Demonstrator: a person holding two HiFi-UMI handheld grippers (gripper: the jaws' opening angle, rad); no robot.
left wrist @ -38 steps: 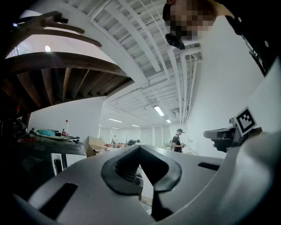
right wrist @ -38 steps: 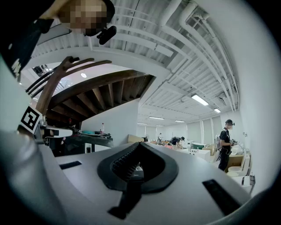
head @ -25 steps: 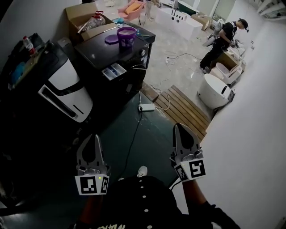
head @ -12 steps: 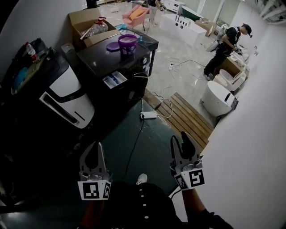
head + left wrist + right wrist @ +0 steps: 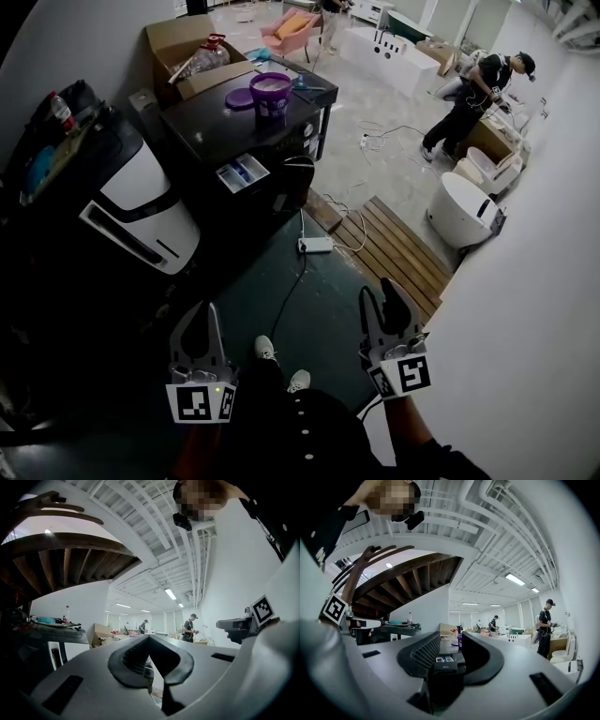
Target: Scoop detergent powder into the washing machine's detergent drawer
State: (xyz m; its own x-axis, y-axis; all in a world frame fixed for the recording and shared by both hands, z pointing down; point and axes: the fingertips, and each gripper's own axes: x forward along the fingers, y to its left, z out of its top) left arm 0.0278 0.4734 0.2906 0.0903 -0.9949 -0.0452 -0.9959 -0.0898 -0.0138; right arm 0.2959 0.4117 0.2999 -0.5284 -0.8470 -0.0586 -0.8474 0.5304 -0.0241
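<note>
The detergent drawer (image 5: 242,173) stands pulled out of the front of the black washing machine (image 5: 202,127), well ahead of the person across the dark floor (image 5: 281,281). On the machine's top sits an open purple tub (image 5: 270,92) with its purple lid (image 5: 238,97) lying just beside it. The tub seems to hold pale powder, though it is too small to be sure. A white-and-black appliance (image 5: 141,202) stands to the left of the machine, a cardboard box (image 5: 178,42) behind it. A power strip (image 5: 314,246) lies on the floor near a slatted wooden platform (image 5: 398,248). Another person (image 5: 469,89) stands far off by white fixtures.

Both grippers are held level near the person's body, well apart from the machine. The left gripper (image 5: 200,309) has its fingers (image 5: 131,660) closed together, tips meeting, on nothing. The right gripper (image 5: 380,295) has just been opening; its fingers (image 5: 419,656) stand apart and empty, the drawer and tub showing far off between them.
</note>
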